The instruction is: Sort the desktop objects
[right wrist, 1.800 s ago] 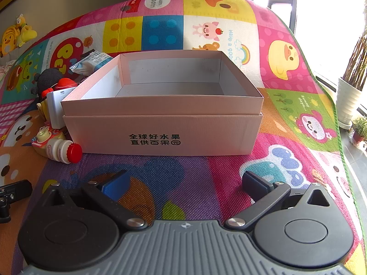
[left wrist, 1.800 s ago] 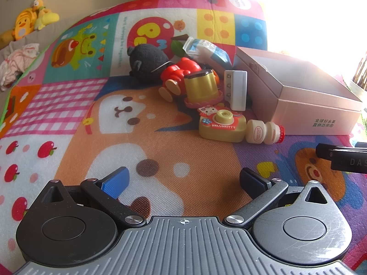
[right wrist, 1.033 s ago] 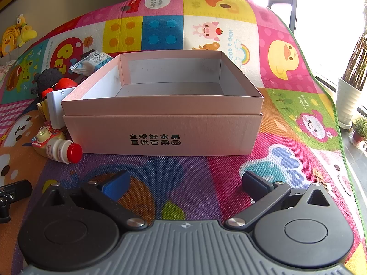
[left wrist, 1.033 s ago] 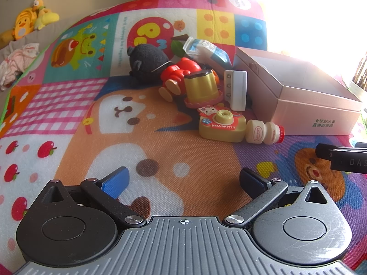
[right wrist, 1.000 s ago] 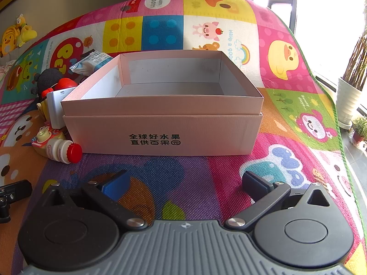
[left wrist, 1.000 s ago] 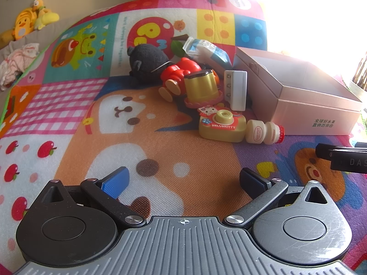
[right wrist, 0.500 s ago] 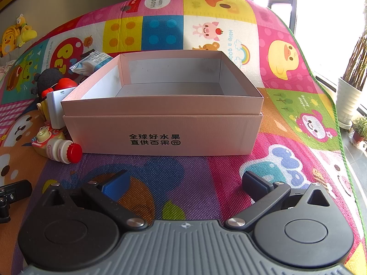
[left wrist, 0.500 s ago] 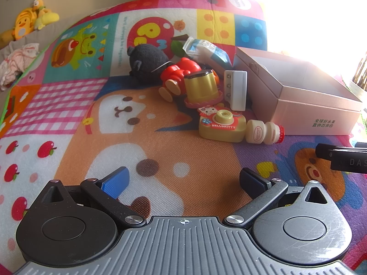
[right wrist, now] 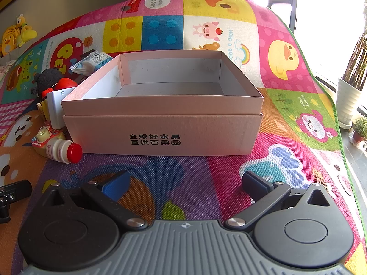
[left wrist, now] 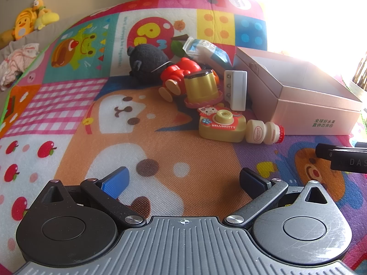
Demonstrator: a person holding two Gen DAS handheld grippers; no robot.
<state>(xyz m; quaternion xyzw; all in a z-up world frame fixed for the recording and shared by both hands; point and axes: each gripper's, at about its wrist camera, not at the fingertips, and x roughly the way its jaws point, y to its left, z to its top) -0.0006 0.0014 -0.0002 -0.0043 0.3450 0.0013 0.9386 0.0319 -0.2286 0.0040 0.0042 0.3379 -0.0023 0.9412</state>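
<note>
Your open pink cardboard box sits empty. Just left of it lie a small red-capped drink bottle on its side, touching a yellow toy camera, and an upright white rectangular case.

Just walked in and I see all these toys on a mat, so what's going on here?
A person holds a two-finger gripper in each hand, about to tidy toys into the pink box. Nothing is picked up yet: the left gripper and the right gripper are both open and empty above the play mat. As far as shows, the box holds nothing. Beside it lie a toy camera, a small drink bottle, a black plush and a red figure.
</note>
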